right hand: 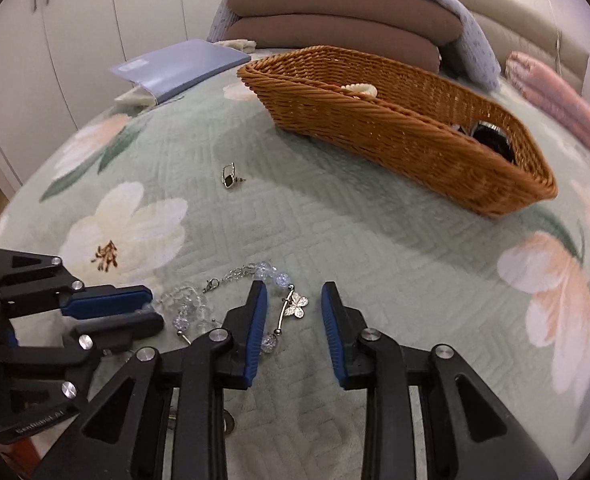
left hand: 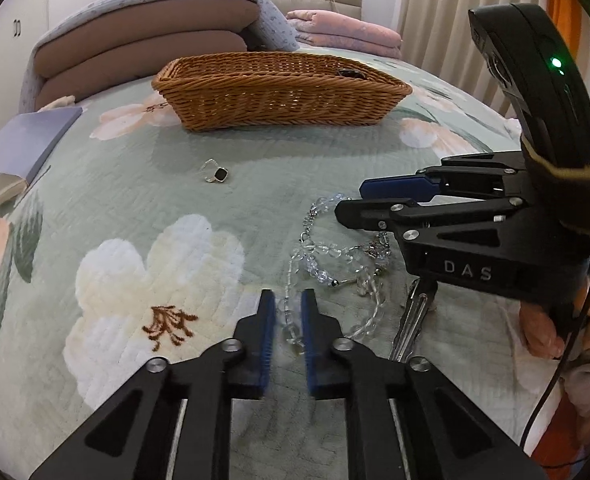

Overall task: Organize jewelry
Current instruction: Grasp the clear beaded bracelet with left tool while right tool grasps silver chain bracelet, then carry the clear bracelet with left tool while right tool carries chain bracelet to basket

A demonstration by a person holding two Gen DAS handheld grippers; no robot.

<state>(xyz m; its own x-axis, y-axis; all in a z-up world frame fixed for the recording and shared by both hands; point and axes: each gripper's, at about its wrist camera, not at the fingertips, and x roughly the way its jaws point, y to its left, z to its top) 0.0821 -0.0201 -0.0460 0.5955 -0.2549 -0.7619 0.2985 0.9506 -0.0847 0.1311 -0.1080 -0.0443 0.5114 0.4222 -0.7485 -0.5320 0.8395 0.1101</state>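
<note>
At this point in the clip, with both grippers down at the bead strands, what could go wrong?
1. The clear bead strands lie tangled, so the left gripper, straddling one loop, may drag the whole pile.
2. The right gripper brackets only the butterfly charm; a pinch there could slip.
3. The black earring lies apart on the quilt, short of the wicker basket, and is easily missed.

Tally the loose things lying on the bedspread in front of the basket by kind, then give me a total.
Clear bead strands with a butterfly charm: 1 tangled pile; how many separate strands, I cannot tell
Black stone earring: 1
Keys: 1 bunch
Total: 3 loose lots in front of the wicker basket
</note>
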